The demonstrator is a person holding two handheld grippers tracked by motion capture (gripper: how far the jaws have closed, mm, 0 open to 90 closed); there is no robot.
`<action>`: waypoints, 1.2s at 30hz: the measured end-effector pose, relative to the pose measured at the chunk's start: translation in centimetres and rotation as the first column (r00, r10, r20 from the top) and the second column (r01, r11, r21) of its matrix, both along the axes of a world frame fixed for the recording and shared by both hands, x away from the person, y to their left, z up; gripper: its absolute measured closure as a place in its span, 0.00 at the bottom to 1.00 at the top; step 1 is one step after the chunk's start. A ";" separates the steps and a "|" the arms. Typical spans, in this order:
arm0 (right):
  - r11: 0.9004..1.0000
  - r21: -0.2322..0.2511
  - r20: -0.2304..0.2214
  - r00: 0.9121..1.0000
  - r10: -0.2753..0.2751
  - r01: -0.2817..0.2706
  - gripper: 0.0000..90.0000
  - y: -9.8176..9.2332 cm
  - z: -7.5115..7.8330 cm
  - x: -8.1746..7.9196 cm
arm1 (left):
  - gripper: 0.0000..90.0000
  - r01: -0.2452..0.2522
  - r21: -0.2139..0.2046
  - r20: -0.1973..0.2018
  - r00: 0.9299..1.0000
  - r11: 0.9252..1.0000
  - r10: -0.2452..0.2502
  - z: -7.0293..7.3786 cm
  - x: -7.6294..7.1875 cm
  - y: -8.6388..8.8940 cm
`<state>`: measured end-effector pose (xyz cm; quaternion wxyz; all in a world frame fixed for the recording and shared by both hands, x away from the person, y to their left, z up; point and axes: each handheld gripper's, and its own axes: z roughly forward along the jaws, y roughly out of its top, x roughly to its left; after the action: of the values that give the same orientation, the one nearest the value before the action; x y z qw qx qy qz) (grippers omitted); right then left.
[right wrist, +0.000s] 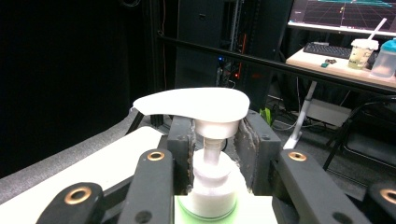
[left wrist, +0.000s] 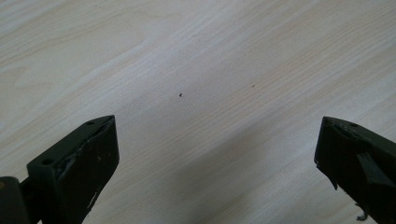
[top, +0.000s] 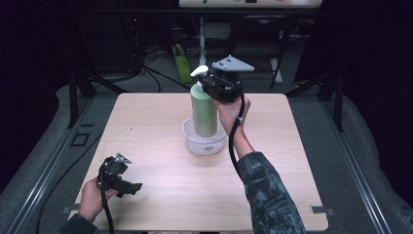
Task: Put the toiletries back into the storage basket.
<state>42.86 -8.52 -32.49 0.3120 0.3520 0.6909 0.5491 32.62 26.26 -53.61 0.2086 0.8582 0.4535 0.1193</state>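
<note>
Your right gripper jaws are clamped on the pump bottle; lower it upright into the bowl. Left gripper jaws stand apart at seven o'clock.

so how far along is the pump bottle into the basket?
Done: right gripper is clamped on the green pump bottle at its neck. In hand: the bottle's base sits within the white basket; whether it rests on the bottom is unclear. Left: release. Left gripper is open, idle over the table.
</note>
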 end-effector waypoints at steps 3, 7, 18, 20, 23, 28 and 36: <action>1.000 -0.005 -0.010 1.000 -0.002 0.002 0.75 0.1 -0.5 0.2 | 0.00 0.003 0.002 0.001 1.000 1.000 -0.003 0.0 0.0 0.0; 1.000 -0.006 -0.015 1.000 -0.003 0.003 0.75 0.1 -0.8 0.3 | 0.00 0.001 0.000 -0.001 1.000 1.000 -0.001 0.0 0.0 0.0; 1.000 -0.010 -0.030 1.000 -0.008 0.007 0.75 0.2 -1.7 0.6 | 0.00 -0.001 0.000 0.005 1.000 1.000 0.001 0.0 0.0 0.0; 1.000 -0.009 -0.033 0.999 -0.009 0.009 0.75 0.2 -1.9 0.6 | 0.00 -0.002 0.000 0.004 1.000 1.000 0.002 0.0 0.0 0.0; 1.000 -0.008 -0.037 0.999 -0.012 0.012 0.75 0.1 -2.3 0.7 | 0.00 -0.001 0.000 0.005 1.000 1.000 0.001 0.0 0.0 0.0; 1.000 -0.010 -0.045 0.999 -0.014 0.013 0.75 0.1 -2.7 0.8 | 0.00 -0.002 0.000 0.004 1.000 1.000 0.002 0.0 0.0 0.0; 1.000 -0.015 -0.058 0.998 -0.018 0.018 0.75 0.0 -3.6 0.9 | 0.00 -0.001 0.001 0.004 1.000 1.000 0.001 0.0 0.0 0.0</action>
<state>43.74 -8.50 -36.05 0.2993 0.3717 0.7003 0.5309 32.64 26.29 -53.61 0.2092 0.8577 0.4537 0.1215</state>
